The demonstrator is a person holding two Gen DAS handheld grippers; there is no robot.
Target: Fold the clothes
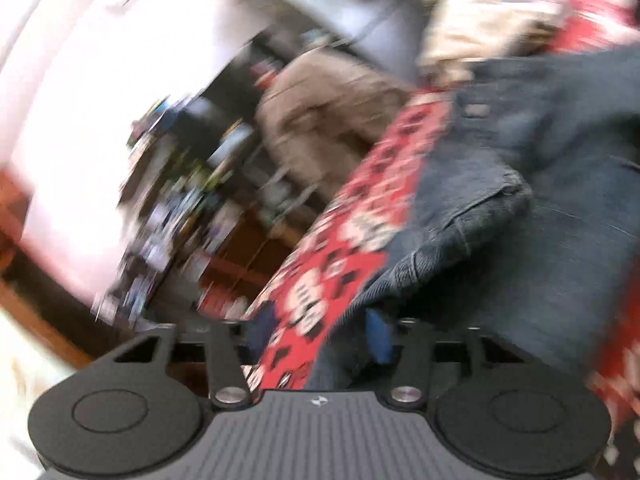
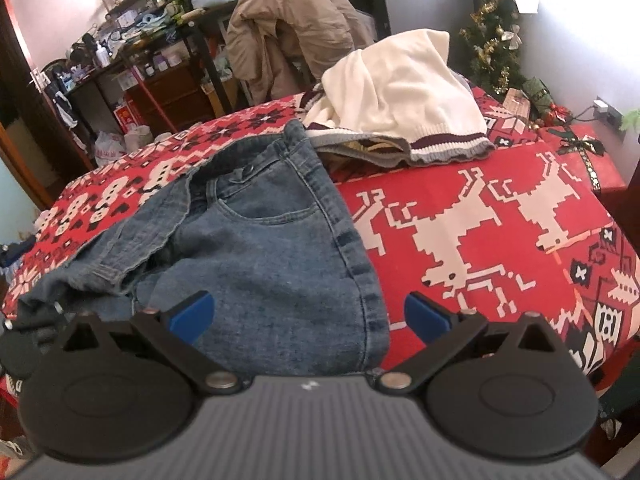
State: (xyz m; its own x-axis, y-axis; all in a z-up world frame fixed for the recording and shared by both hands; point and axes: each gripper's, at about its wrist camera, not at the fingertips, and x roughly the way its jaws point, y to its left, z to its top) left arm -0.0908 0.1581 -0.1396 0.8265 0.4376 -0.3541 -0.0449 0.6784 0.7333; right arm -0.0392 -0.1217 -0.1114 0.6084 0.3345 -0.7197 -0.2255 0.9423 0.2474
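The jeans (image 2: 260, 232) are lying half-folded on the red-patterned surface (image 2: 500, 208). The right claw (image 2: 308, 316) is hovering wide apart above them. The left claw (image 1: 320, 340), blurred, is seemingly part-closed around denim; a shallow pinch risks the fold slipping.

Blue denim jeans (image 2: 276, 248); red blanket (image 2: 500, 208) with white reindeer; cream sweater (image 2: 400, 92), striped hem.
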